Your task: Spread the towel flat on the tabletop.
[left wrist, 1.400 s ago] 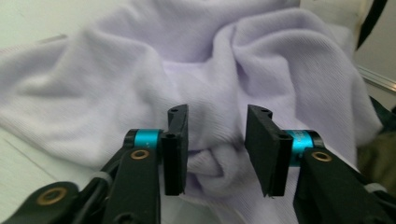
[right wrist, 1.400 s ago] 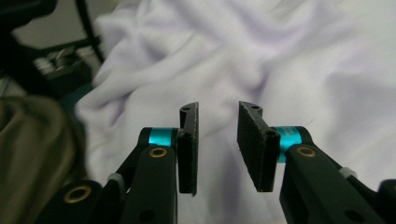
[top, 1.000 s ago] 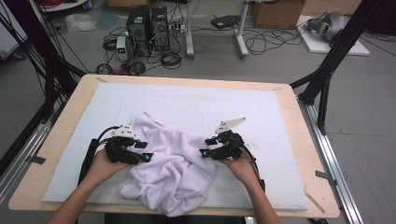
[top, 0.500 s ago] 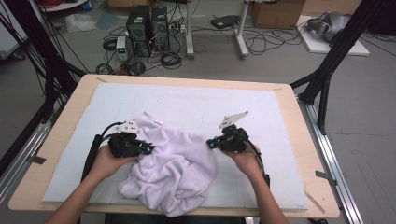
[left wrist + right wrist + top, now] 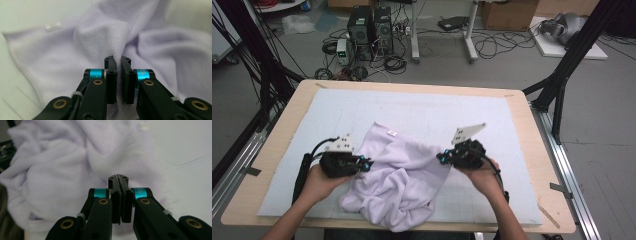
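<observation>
1. The lavender cloth lies crumpled on the pale mat, toward the mat's near edge and about midway across it; its lower folds reach that near edge. A small white tag sits on the cloth's far edge.
2. The mat covers most of the wooden table. The rest of the mat, beyond and to both sides of the cloth, carries nothing.
3. Beyond the table, computer towers and loose cables rest on the floor, well apart from the cloth.
4. The left gripper is at the cloth's left edge. Its jaws have just been closing and now pinch a fold of the fabric between them, almost together.
5. The right gripper is at the cloth's right edge. Its jaws have also just been closing and stand pressed together on the fabric's edge.
6. Between the 2 grippers the upper part of the cloth is drawn out.
</observation>
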